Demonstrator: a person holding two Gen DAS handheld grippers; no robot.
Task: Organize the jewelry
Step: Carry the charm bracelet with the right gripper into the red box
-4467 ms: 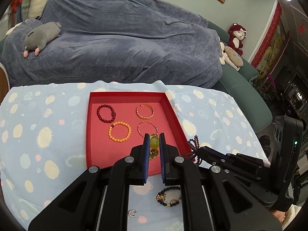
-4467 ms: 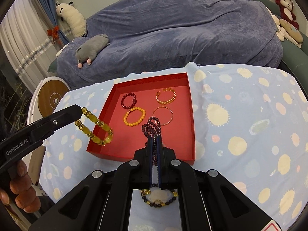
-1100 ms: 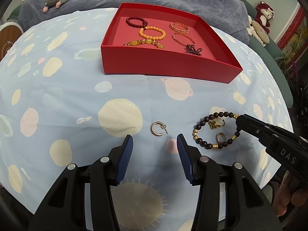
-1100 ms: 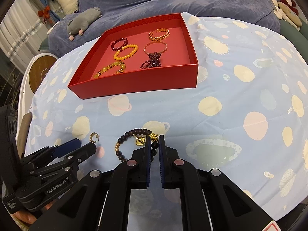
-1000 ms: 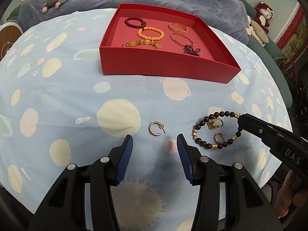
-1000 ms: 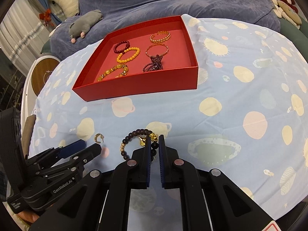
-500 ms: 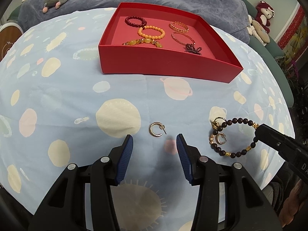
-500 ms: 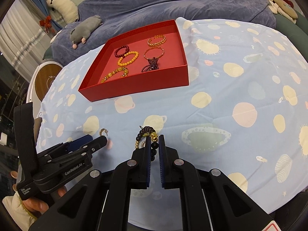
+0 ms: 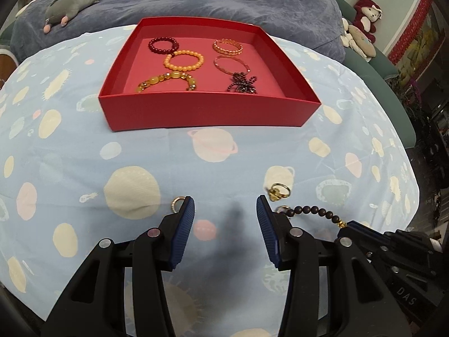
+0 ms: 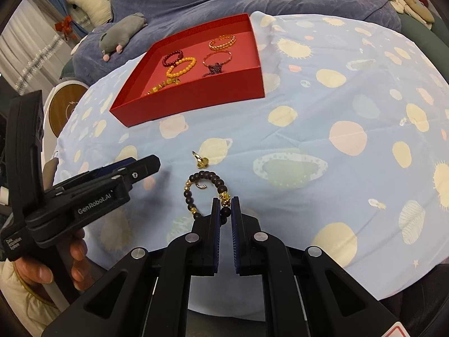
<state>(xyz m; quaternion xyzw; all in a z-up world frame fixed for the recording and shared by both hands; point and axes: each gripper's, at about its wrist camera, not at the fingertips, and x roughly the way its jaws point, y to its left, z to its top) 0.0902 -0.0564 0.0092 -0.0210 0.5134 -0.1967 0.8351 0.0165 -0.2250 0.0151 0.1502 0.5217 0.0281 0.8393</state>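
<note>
Right gripper (image 10: 225,201): clamped on bead bracelet (image 10: 207,181) | left gripper (image 9: 225,206): held apart, earring (image 9: 177,202) beside left fingertip.

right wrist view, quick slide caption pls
Right gripper shut on dark beaded bracelet, red tray of bracelets beyond.

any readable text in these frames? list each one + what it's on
"GenRobot.AI" – side of the left hand-held gripper, in the right wrist view.
"DAS" – body of the right hand-held gripper, lower right of the left wrist view.
Small white multi-line print on the left gripper's rear end, by the hand: too small to read reliably.
Red mark in the bottom right corner of the right wrist view: cut off, unreadable.
No text on the red tray or the jewelry.
</note>
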